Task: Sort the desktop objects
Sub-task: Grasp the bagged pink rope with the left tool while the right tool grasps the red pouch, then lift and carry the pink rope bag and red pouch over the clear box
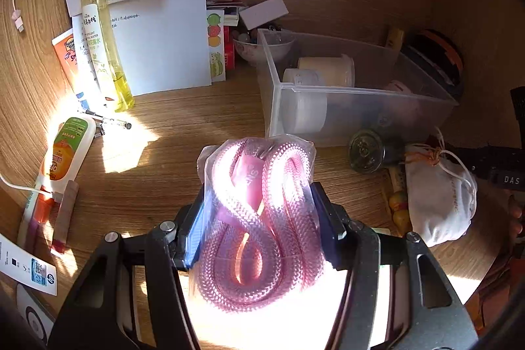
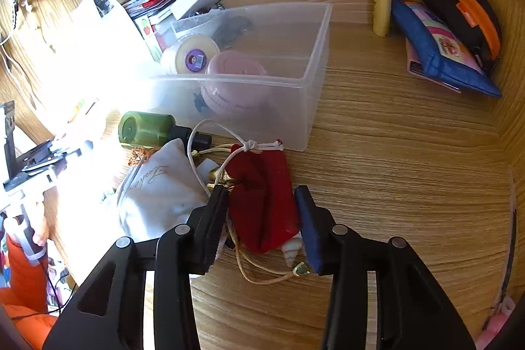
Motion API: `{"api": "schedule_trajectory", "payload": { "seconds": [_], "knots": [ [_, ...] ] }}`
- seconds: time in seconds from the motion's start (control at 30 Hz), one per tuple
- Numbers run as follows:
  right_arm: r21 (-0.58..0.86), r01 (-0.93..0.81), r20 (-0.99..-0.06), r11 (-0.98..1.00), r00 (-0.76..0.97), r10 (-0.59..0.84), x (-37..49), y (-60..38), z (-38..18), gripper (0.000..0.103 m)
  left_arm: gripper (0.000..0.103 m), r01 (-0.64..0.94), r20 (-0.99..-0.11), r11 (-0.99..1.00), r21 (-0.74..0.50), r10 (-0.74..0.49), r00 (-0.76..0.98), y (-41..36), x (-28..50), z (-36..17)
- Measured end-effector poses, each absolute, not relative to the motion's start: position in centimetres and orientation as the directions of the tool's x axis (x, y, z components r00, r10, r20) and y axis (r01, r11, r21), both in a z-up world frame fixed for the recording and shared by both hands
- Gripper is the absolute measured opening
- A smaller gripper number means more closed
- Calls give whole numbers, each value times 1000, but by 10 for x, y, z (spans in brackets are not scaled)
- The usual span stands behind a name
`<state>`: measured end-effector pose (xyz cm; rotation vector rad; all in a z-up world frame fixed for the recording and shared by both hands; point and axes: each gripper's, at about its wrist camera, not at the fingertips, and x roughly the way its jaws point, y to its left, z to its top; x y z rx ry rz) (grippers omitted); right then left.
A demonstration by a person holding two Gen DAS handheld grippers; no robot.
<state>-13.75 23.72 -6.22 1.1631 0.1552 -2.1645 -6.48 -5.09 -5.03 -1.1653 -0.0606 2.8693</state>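
Pink cord bundle (image 1: 259,218): coiled braided rope in a clear plastic sleeve, raised off the wooden surface (image 1: 183,120), brightly sunlit from below.
Left gripper (image 1: 259,232): fingers clamped on both sides of the bundle, blue pad on the left flank, dark pad on the right, partly closed to the bundle's width.
Red pouch (image 2: 262,195): velvety drawstring bag lying on the surface just in front of the clear bin, white cord knotted at its neck.
Right gripper (image 2: 262,218): fingers straddling the red pouch, left one against its edge, right blue pad just beside it; firm grip or mere contact, cannot tell.
Small shell (image 2: 292,251): pale spiral charm at the pouch's near end, on a tan string looping onto the surface.
White pouch (image 2: 160,195): cloth drawstring bag touching the red pouch's left side, script lettering on it.
Green jar (image 2: 144,130): on its side, between the white pouch and the bin wall.
Clear bin (image 2: 315,81): translucent box behind the pouches, holding a pink round case (image 2: 236,77) and a cream tub (image 2: 193,54).
Far right: yellow tube (image 2: 381,5) upright by the back wall, blue pouch (image 2: 436,54) and black-and-orange case (image 2: 466,12) leaning beside it.
Far left, left wrist view: yellow spray bottle (image 1: 105,38) leaning on white papers (image 1: 157,22), white lotion bottle (image 1: 65,150) lying flat in a patch of sun.
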Motion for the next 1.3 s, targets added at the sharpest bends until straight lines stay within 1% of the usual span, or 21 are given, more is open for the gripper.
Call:
{"api": "schedule_trajectory", "payload": {
  "seconds": [0.2, 0.23, 0.3, 0.33, 0.57, 0.87, 1.13, 1.3],
  "knots": [
    [201, 632, -792, -748, -345, -504, -141, 227, -68, 38, 57, -34, -662, -996, -85, 82, -745, -50, -61, -38],
    [214, 629, -790, -747, -338, -511, -142, 227, -69, 33, 57, -34, -656, -995, -89, 84, -750, -50, -61, -36],
    [226, 623, -785, -749, -338, -519, -143, 229, -67, 28, 57, -41, -644, -995, -95, 93, -759, -48, -59, -31],
    [229, 619, -781, -751, -344, -522, -142, 231, -65, 23, 57, -43, -638, -994, -96, 95, -765, -47, -59, -28],
    [205, 613, -729, -763, -425, -537, -128, 248, -40, 23, 57, -74, -603, -994, -76, 105, -791, -40, -60, -11],
    [169, 617, -660, -769, -509, -553, -114, 262, 1, 23, 57, -109, -563, -989, -96, 144, -814, -27, -64, 5],
    [176, 631, -597, -756, -542, -591, -119, 252, 26, 23, 57, -140, -535, -984, -107, 176, -826, -17, -78, 21],
    [176, 647, -573, -742, -546, -611, -126, 243, 39, 23, 57, -155, -534, -984, -83, 176, -827, -11, -96, 31]
  ]
}}
